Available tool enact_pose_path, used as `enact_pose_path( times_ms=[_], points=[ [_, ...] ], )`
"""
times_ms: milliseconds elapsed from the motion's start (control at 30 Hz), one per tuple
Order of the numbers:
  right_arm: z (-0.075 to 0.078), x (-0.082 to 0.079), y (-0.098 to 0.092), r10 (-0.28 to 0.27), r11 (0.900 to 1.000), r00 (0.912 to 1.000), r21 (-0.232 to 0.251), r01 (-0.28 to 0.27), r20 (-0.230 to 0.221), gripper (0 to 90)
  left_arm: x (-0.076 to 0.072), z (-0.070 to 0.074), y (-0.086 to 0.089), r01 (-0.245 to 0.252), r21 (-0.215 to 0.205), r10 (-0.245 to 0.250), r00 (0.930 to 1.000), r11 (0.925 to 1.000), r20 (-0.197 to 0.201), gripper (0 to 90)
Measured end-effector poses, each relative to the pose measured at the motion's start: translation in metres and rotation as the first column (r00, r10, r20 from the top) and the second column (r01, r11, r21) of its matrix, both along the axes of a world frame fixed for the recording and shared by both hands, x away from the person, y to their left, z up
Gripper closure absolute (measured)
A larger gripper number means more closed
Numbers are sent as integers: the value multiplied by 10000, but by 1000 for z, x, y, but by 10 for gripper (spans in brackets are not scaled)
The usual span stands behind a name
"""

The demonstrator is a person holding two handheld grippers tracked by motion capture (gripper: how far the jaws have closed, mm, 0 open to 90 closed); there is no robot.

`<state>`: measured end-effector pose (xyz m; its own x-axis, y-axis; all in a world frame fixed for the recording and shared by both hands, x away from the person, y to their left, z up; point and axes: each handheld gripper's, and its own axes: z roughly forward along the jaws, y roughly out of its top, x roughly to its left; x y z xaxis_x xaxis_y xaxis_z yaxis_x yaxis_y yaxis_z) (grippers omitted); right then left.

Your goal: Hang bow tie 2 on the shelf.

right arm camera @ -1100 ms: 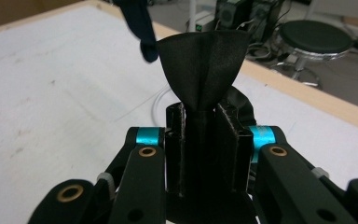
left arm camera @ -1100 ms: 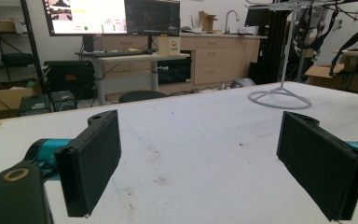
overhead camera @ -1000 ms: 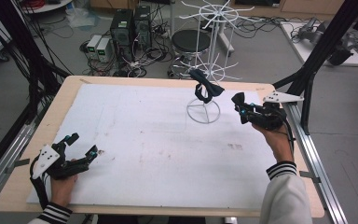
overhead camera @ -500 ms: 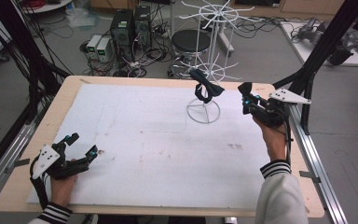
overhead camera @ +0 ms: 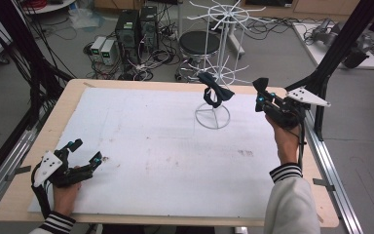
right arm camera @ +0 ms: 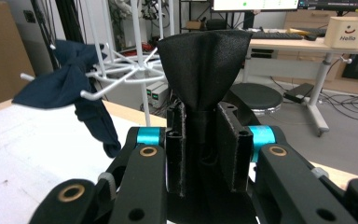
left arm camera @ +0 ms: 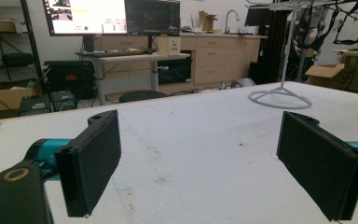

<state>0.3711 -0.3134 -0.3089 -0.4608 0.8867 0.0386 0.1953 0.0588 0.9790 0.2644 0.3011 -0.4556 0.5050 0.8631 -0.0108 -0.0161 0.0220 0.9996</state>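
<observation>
1. Gripping a black fabric bow tie [right arm camera: 204, 60], the right gripper [overhead camera: 263, 93] kept its jaws clamped on the knot.
2. It had edged up and nearer the white wire spinner rack [overhead camera: 214, 73], where a navy bow tie [overhead camera: 215, 92] hung.
3. Hanging appeared imminent.
4. The left gripper [overhead camera: 85, 152] rested gaping, empty, on the white table cover [overhead camera: 165, 146].

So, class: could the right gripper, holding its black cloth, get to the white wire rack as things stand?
Probably yes: the right gripper, shut on the black cloth, is beside the white wire rack with open space between.
</observation>
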Motion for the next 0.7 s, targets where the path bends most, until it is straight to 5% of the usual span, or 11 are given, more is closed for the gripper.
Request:
enact_pose_path(
  times_ms=[700],
  points=[
    [21,15,20,-41,10000,9989,8,41,465,744,0,0,0,14,-34,-14,10000,10000,4,142]
  ],
)
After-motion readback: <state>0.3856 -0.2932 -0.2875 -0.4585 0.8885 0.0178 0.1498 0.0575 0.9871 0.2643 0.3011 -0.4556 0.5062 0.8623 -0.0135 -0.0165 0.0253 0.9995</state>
